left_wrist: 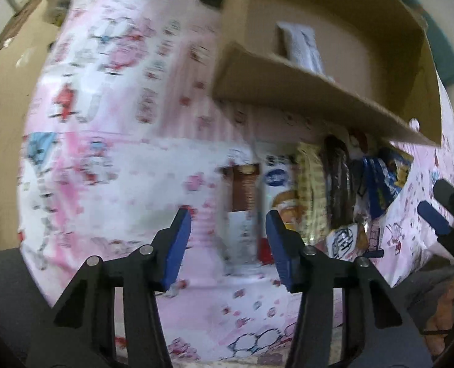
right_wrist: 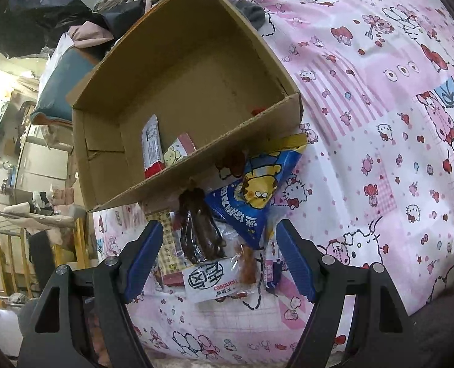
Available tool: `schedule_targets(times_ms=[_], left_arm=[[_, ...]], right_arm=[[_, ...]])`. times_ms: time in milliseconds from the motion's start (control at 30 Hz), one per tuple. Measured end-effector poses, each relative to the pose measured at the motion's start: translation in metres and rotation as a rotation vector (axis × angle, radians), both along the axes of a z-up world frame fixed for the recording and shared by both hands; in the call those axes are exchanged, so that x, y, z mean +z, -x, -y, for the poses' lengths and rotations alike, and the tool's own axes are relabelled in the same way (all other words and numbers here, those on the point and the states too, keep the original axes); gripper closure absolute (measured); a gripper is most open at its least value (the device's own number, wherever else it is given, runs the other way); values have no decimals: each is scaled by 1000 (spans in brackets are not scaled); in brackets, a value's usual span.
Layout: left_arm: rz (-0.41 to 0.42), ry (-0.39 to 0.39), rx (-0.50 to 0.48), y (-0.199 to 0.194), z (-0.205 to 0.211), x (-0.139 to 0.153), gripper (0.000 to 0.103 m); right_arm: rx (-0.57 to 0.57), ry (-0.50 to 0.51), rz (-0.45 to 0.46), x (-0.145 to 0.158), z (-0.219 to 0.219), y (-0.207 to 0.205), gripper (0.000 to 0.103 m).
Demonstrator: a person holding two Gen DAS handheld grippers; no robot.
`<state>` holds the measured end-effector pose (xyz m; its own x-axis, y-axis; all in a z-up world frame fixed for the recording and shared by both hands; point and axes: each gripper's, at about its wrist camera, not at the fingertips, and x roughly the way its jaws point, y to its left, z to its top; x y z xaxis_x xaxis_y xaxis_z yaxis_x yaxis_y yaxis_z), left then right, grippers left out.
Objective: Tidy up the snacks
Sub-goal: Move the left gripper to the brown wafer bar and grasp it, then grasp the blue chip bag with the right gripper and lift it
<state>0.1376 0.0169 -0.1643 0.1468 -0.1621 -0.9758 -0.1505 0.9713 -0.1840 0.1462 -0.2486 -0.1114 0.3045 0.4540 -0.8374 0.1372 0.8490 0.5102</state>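
Note:
An open cardboard box (right_wrist: 153,184) (left_wrist: 303,92) lies on the pink cartoon bedsheet (right_wrist: 365,153). Inside it lie a white and red bar (right_wrist: 151,147) and a small pack with a yellow bear (right_wrist: 178,151). A pile of snacks lies in front of the box: a blue pack (right_wrist: 251,196), a dark brown pack (right_wrist: 201,230), a white pack with a black stamp (right_wrist: 214,279). My right gripper (right_wrist: 219,254) is open just above the pile. My left gripper (left_wrist: 228,239) is open, before a brown and white pack (left_wrist: 245,193) and a white pack (left_wrist: 277,190).
The right gripper's blue fingertip (left_wrist: 434,217) shows at the right of the left wrist view. Clothes and bags (right_wrist: 82,24) are heaped behind the box. A wooden rack (right_wrist: 18,245) and furniture stand off the bed's left side.

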Motion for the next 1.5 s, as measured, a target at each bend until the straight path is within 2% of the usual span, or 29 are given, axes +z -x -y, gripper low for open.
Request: schedule_targets(times_ms=[67,100,133,200,400,533,700,800,933,1033,1100,1133,1233,1300,1367,1500], left_arm=[[-20,-27,-31,-2,7,-8,63],[-24,-50,-41,-2,9,-10,88],[-46,-95,-49,-1,10,-12,92],[-43,-125,-42,3,9,-8,92],[22,-87,-2,16,0,18,92],[86,-80,19,22,-3,39,92],[107,-69,14,18,1,47,92],[113,-82,-7,17,7,44,92],[114,-101,-13,11,3,39,92],[109,-101,-11,11,1,38,92],[106,-96,-13,12,1,37,92],[104,-91,-16,12,2,37,92],[110,-97,-27,12,5,38,92],[115,-99,-27,12,5,39,92],[115,-100,-23,13,5,39,92],[111,-107,-10,12,2,37,92]], right_arm=[[-5,1,0,0,2,0,24],[-12,3,0,0,5,0,24],[-18,4,-1,0,7,1,24],[-41,-3,-6,0,13,2,24],[-82,-33,-36,-6,21,1,24],[-111,-129,-72,-17,25,-7,24],[-81,-34,-66,-19,15,-30,25],[-61,8,-100,-32,8,-42,26],[-28,55,-135,-47,-2,-49,33],[7,86,-128,-50,-11,-53,38],[15,101,-124,-51,-15,-54,48],[17,97,-128,-52,-16,-53,57],[20,95,-129,-52,-17,-51,64],[10,60,-138,-50,-15,-47,67],[-7,-2,-147,-48,-10,-41,78],[-5,-40,-108,-33,-9,-28,79]])
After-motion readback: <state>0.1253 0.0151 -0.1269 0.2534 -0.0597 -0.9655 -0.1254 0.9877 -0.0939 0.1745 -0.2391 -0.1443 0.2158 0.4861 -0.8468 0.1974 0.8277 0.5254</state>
